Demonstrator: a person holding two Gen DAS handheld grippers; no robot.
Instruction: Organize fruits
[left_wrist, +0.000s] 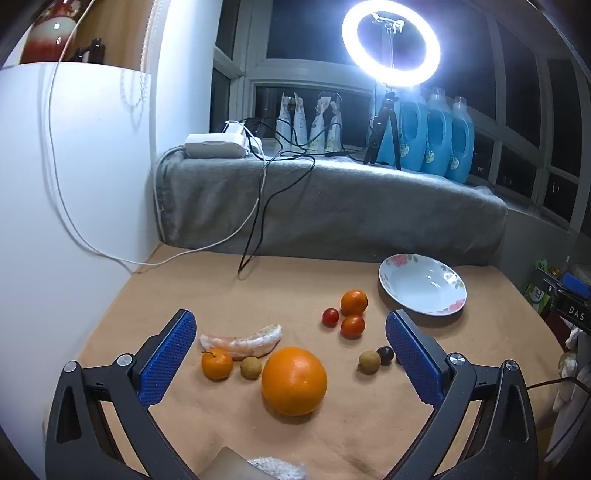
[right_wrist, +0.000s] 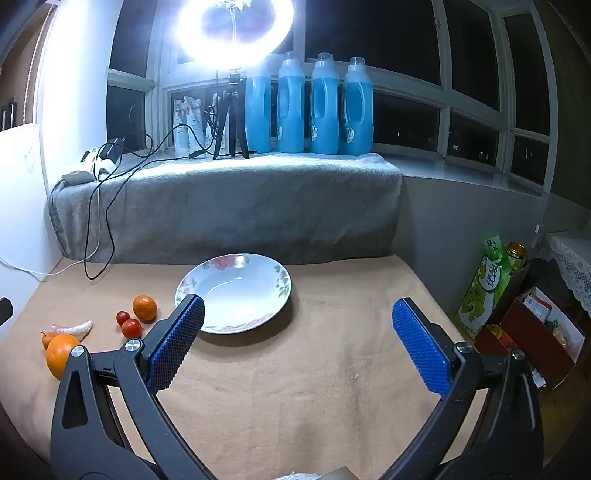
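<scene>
The floral plate (right_wrist: 236, 291) holds nothing; every fruit lies on the tan cloth (right_wrist: 314, 387) to its left. The big orange (left_wrist: 294, 381) sits nearest the left gripper (left_wrist: 290, 332), whose jaws are spread wide with nothing between them. Behind it the peeled citrus segment (left_wrist: 242, 341) lies with its long axis running left to right (ends curling away from the camera). The right gripper (right_wrist: 297, 317), also wide apart and holding nothing, partly covers the plate's rim. A dark fruit (left_wrist: 385, 355) is half hidden behind a blue pad.
</scene>
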